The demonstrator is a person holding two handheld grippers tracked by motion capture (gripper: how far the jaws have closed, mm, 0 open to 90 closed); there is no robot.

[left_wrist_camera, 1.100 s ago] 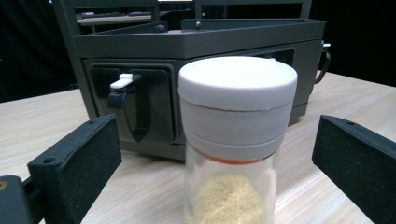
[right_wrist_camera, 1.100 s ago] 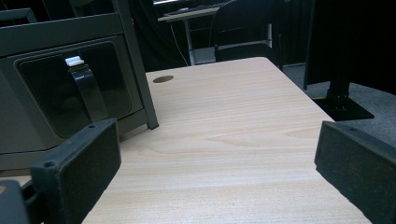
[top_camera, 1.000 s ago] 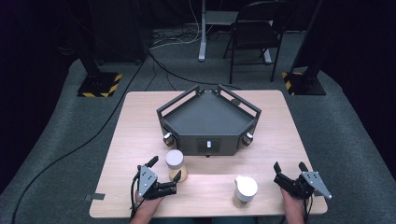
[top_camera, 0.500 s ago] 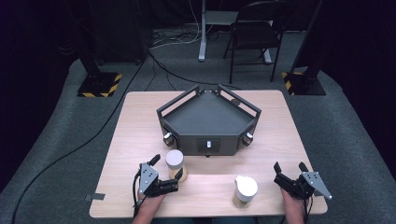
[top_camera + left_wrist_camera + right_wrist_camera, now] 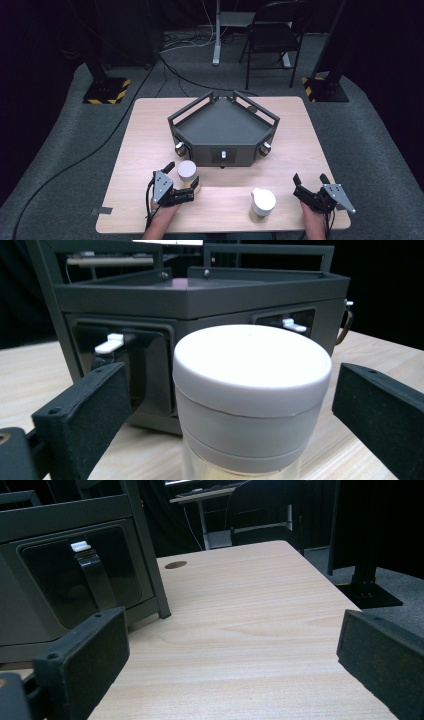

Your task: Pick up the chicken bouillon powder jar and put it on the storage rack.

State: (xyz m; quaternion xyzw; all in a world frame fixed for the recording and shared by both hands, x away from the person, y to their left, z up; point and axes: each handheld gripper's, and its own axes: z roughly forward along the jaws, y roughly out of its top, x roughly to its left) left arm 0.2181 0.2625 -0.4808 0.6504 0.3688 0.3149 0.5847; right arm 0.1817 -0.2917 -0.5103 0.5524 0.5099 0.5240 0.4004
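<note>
A jar with a white lid (image 5: 187,169) stands on the wooden table (image 5: 150,130), just in front of a dark five-sided box (image 5: 223,125). My left gripper (image 5: 182,175) is open, one jaw on each side of this jar. In the left gripper view the jar (image 5: 250,390) sits between the jaws with a gap on both sides, so my left gripper (image 5: 230,415) is not touching it. A second white-lidded jar (image 5: 262,202) stands near the front edge. To its right my right gripper (image 5: 309,179) is open over bare wood, and my right gripper (image 5: 235,650) holds nothing.
The dark box (image 5: 65,570) has railed top edges, front panels with small white latches (image 5: 109,344) and round knobs (image 5: 180,146) at its corners. A cable hole (image 5: 175,565) marks the table's far right. A chair (image 5: 272,35) and stand bases are on the floor beyond.
My left gripper has edged slightly forward so its jaws reach further around the jar. The right gripper and both jars stay where they were.
</note>
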